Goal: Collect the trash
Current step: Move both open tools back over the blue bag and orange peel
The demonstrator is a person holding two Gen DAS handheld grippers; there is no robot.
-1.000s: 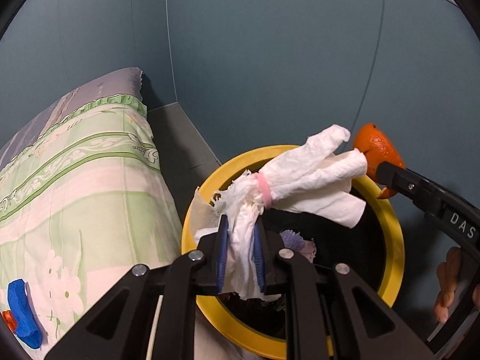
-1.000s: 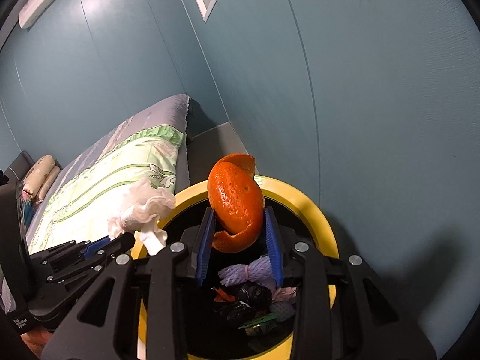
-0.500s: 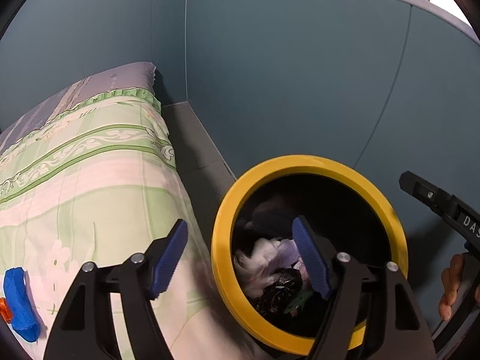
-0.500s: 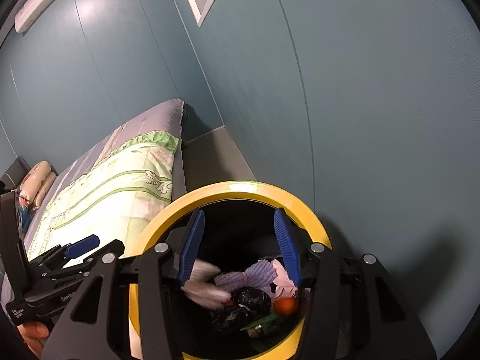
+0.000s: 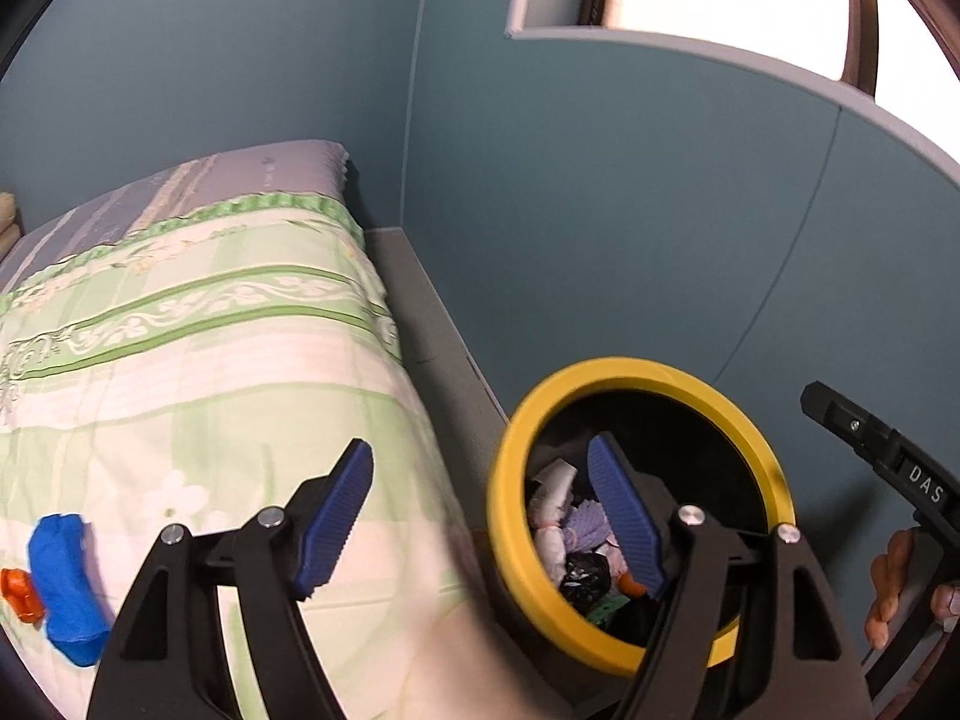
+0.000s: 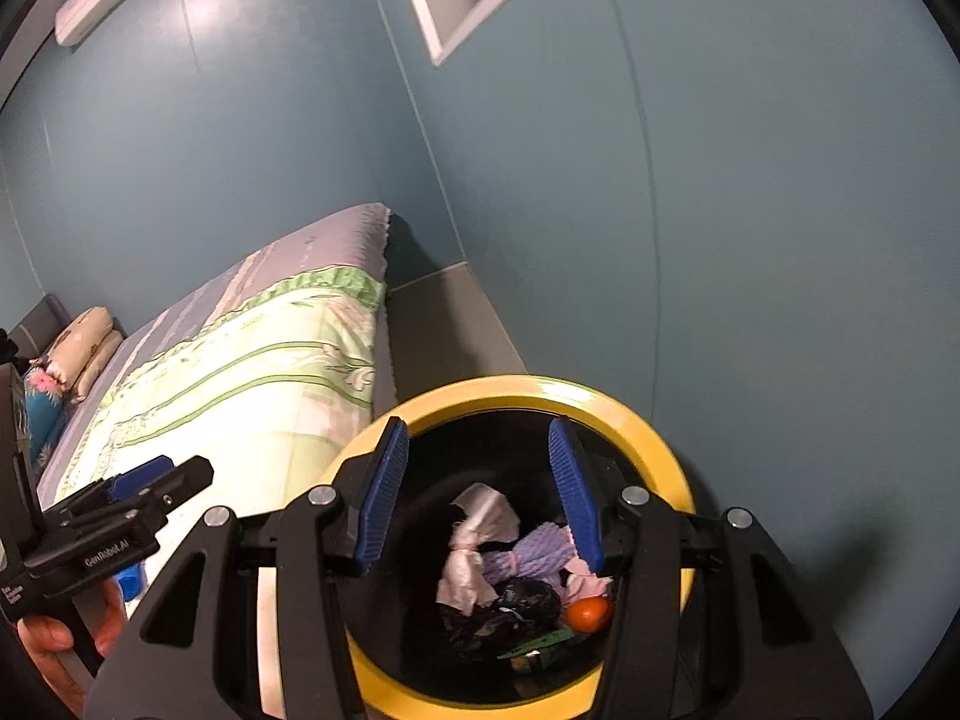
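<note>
A black trash bin with a yellow rim (image 5: 606, 367) (image 6: 654, 432) stands on the floor between the bed and the wall. Inside lie a white tissue wad (image 6: 474, 546), an orange peel (image 6: 589, 613), a purple scrap (image 6: 540, 552) and a black bag (image 6: 510, 606). My left gripper (image 5: 486, 516) is open and empty, above the bed's edge and the bin's left rim. My right gripper (image 6: 480, 492) is open and empty, right above the bin's mouth. A blue item (image 5: 63, 588) and a small orange item (image 5: 18, 594) lie on the bedspread at the left.
The bed with a green and white floral cover (image 5: 198, 360) fills the left side. Pillows (image 6: 81, 339) lie at its far end. A teal wall (image 5: 630, 210) runs close behind the bin. A narrow grey floor strip (image 5: 420, 312) lies between bed and wall.
Both grippers opened and dropped their loads: the tissue wad and the orange peel now lie in the bin. The left gripper has since swung left toward the bed.
</note>
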